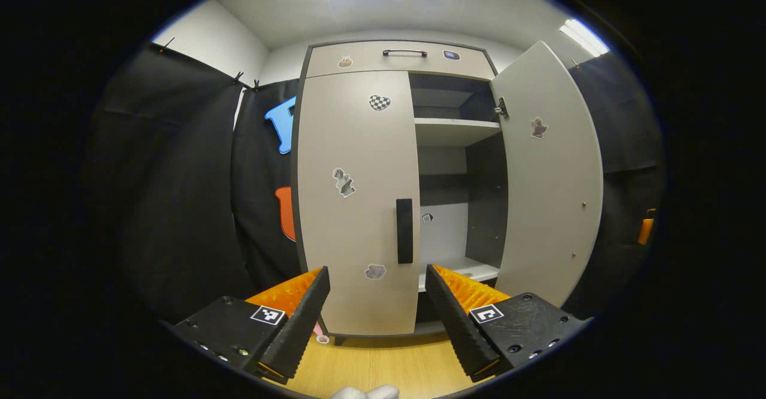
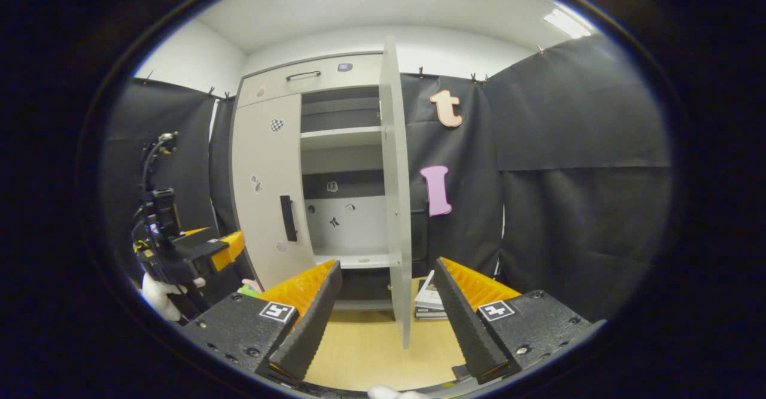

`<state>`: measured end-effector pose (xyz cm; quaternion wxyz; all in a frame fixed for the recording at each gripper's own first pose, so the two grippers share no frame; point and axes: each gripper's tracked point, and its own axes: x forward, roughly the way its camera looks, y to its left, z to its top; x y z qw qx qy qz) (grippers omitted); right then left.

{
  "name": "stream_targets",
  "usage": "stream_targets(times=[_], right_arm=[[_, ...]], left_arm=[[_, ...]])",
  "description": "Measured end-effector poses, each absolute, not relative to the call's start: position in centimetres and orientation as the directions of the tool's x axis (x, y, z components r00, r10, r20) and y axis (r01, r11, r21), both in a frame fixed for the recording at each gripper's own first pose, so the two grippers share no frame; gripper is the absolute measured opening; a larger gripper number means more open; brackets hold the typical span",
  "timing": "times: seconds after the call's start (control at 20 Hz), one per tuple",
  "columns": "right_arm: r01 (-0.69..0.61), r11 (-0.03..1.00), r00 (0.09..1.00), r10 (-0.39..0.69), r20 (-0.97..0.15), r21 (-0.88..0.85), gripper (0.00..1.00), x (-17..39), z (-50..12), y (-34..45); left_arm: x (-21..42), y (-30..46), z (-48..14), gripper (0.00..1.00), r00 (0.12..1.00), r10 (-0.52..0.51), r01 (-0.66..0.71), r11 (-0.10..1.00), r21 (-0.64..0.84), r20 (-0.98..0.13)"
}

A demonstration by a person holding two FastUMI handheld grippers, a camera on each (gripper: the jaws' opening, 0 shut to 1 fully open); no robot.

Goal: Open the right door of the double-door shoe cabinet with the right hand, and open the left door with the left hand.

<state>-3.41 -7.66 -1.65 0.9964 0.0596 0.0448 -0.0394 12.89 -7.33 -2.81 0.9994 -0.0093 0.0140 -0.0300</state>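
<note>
Right door open, left door still to do.

The pale grey right door (image 1: 547, 171) stands swung out; the matching left door (image 1: 356, 201) (black vertical handle (image 1: 404, 231)) is closed, ahead of the left gripper (image 1: 377, 312), jaws wide and empty, as are the right gripper (image 2: 386, 312)'s.

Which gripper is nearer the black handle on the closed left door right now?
Left. The left gripper faces the handle head-on, just short of it, open. The right gripper sits back by the edge of the open right door, off to the handle's right.
</note>
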Motion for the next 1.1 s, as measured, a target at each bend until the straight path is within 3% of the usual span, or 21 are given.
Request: stream_targets(times=[0.3, 0.35, 0.4, 0.7, 1.0, 1.05, 1.1], right_arm=[[0.129, 0.987, 0.987, -0.118, -0.110, 0.096, 0.96, -3.7, -1.6, -8.0], [0.139, 0.986, 0.985, -0.129, -0.113, 0.093, 0.92, -3.5, -1.5, -8.2], [0.148, 0.985, 0.984, -0.137, -0.116, 0.089, 0.96, -3.4, -1.6, -8.3], [0.191, 0.979, 0.974, -0.180, -0.135, 0.074, 0.96, -2.8, -2.1, -8.8], [0.201, 0.977, 0.969, -0.188, -0.161, 0.068, 0.96, -1.9, -2.8, -9.0], [0.203, 0.977, 0.968, -0.191, -0.160, 0.068, 0.93, -1.8, -2.8, -9.3], [0.204, 0.977, 0.968, -0.191, -0.161, 0.068, 0.96, -1.7, -2.9, -9.4]], left_arm=[[20.4, -9.9, -4.0, 0.96, 0.997, -0.073, 0.072, 0.996, -0.044, -0.025], [21.6, -10.4, -4.5, 0.96, 0.996, -0.077, 0.076, 0.996, -0.042, -0.032], [22.9, -10.7, -5.1, 0.96, 0.996, -0.074, 0.072, 0.997, -0.041, -0.043], [29.7, -11.8, -6.9, 0.96, 0.996, -0.067, 0.066, 0.998, -0.016, -0.054], [32.5, -12.2, -6.9, 0.96, 0.997, -0.056, 0.054, 0.998, -0.040, -0.057], [32.9, -12.3, -6.9, 0.96, 0.997, -0.061, 0.059, 0.998, -0.038, -0.056], [32.9, -12.2, -7.2, 0.96, 0.997, -0.049, 0.046, 0.998, -0.035, -0.067]])
